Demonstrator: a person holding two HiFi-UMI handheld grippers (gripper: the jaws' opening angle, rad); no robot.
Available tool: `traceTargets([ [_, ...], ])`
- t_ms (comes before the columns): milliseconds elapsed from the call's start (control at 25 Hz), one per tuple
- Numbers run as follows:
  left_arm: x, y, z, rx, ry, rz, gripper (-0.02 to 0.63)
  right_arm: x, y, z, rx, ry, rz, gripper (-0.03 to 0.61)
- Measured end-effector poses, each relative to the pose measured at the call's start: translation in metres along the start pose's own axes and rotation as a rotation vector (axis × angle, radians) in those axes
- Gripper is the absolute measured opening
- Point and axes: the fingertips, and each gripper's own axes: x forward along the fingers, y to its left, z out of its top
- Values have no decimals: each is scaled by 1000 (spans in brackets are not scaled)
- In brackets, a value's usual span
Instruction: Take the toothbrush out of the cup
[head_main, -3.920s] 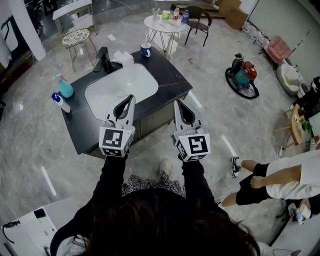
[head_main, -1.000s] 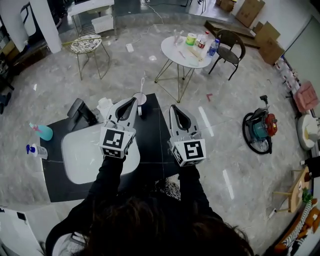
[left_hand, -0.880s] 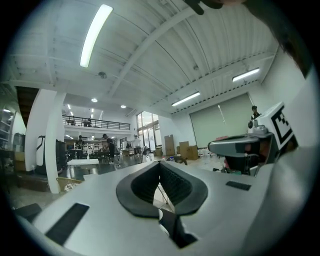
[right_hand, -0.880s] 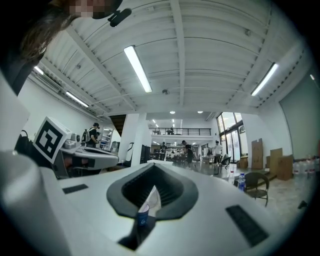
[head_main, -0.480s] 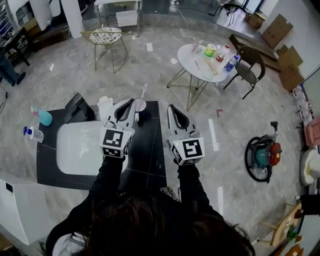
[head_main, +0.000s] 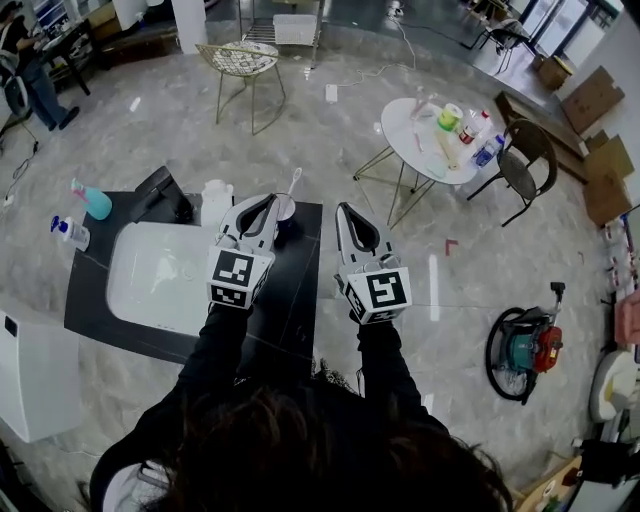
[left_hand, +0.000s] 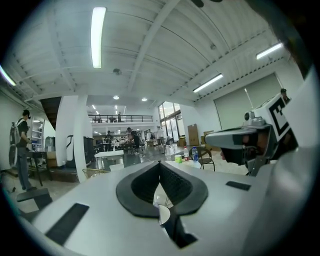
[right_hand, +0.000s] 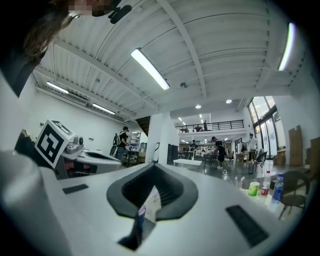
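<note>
The toothbrush (head_main: 293, 184) stands in the cup (head_main: 286, 212), its white handle leaning up and away from the person with the head at the top. The cup sits near the far right corner of a black counter (head_main: 300, 290) and is partly hidden in the head view by the left gripper (head_main: 268, 200), whose tips lie just beside it on the near side. That gripper's own view shows its two jaws pressed together at the tips, with nothing clamped between them. The right gripper (head_main: 344, 209) hangs past the counter's right edge, above the marble floor and apart from the cup; its jaws also meet at the tips and grip nothing. Both grippers point level, away from the person. To the left of the cup a white basin (head_main: 140, 290) is set into the counter, with a black tap (head_main: 160, 192) at its far edge, and a teal spray bottle (head_main: 94, 201) and a blue-capped pump bottle (head_main: 68, 231) at the far left corner. Beyond the counter stand a round white table (head_main: 420, 140) carrying bottles, a gold wire chair (head_main: 240, 58) and a dark chair (head_main: 525, 175).
</note>
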Motion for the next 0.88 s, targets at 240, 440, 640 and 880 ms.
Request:
traceTargets([
  [240,8,2,-7,6,26,14,8,11,-5,-2,8,-5,40,5],
  [440,20,-3,-24,-2,67,-26,9,18,-9,-7,10,-1,53,5],
  [640,40,-4,-49,-30,142,-100,155,25,-14,-15,15,10,54,5],
  [880,64,9,-83,-4,251,-114,172,32,-15,-30,27,40,69,5],
])
